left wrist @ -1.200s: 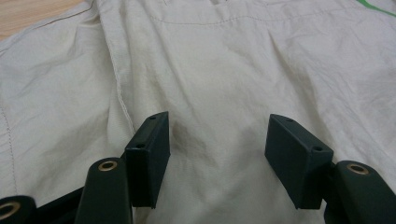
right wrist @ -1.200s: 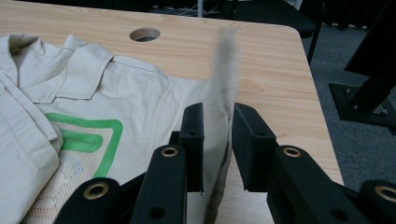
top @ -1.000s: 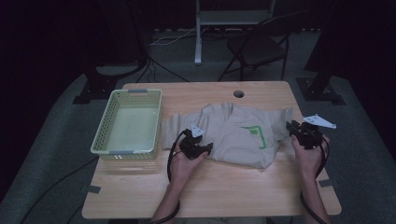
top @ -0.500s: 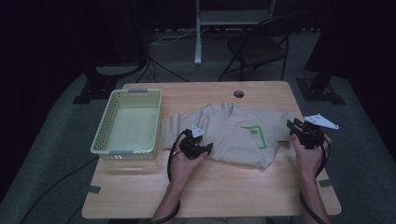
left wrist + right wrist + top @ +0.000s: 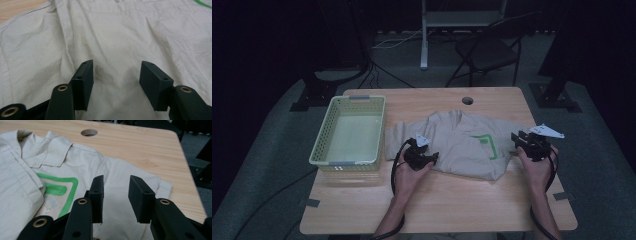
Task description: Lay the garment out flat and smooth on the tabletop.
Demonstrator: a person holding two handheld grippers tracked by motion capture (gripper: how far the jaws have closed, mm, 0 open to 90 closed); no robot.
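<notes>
Lying spread across the middle of the pale wooden worktop (image 5: 447, 200), the beige collared cotton shirt with the green-edged chest patch (image 5: 462, 145) looks the same as it did a second ago; what has changed is your right claw (image 5: 521, 140), which has drifted a little outward and up, away from the shirt's sleeve end. Your left claw (image 5: 428, 158) has held its place at the near hem. Neither claw pinches cloth: both stand open, jaws apart over the fabric. To my eye you are still lining up for a grip on each side, probably to fold or lift the shirt, and the right one now has more ground to recover.

The high view places the light green perforated plastic basket (image 5: 324, 145) just to the left of the shirt, with nothing in it. The left claw (image 5: 115, 75) hovers low over smooth cloth beside a seam in its own view. From the right claw (image 5: 115, 192) you see the collar, the patch, the short sleeve's hem and the round cable hole (image 5: 89, 132) beyond.
</notes>
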